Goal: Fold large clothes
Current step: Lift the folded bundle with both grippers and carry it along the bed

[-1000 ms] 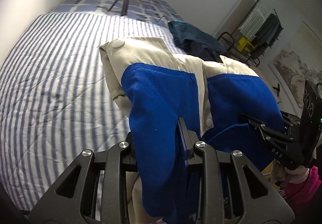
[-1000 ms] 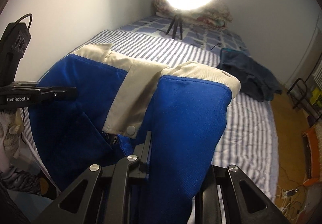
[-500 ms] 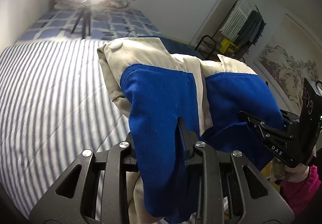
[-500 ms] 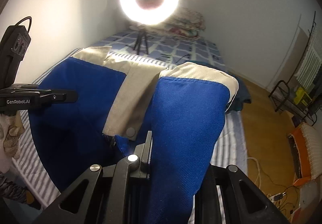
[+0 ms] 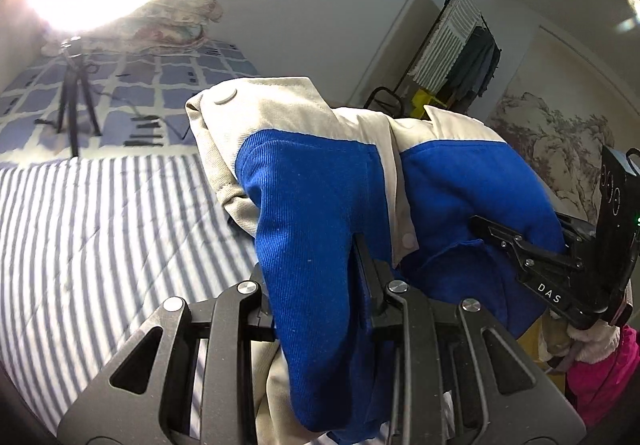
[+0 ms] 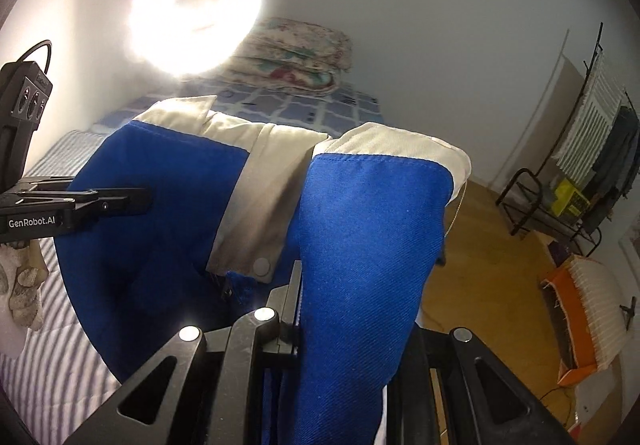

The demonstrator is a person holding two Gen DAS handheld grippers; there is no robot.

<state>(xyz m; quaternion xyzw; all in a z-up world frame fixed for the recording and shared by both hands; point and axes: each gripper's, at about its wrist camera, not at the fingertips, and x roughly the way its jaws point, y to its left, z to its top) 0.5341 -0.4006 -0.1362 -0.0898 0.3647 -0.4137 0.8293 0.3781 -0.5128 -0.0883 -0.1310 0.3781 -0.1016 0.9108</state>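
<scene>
Both grippers, left (image 5: 316, 285) and right (image 6: 352, 309), have fingers clamped on the blue-and-beige jacket (image 5: 320, 197), frame centre. It has swung from above the striped bed (image 5: 100, 225) toward the room, apparently carried off to be set aside.

Both wrist cameras look closely down along their grippers, sharing the blue jacket (image 5: 320, 205) and striped bed (image 5: 100, 225).
</scene>
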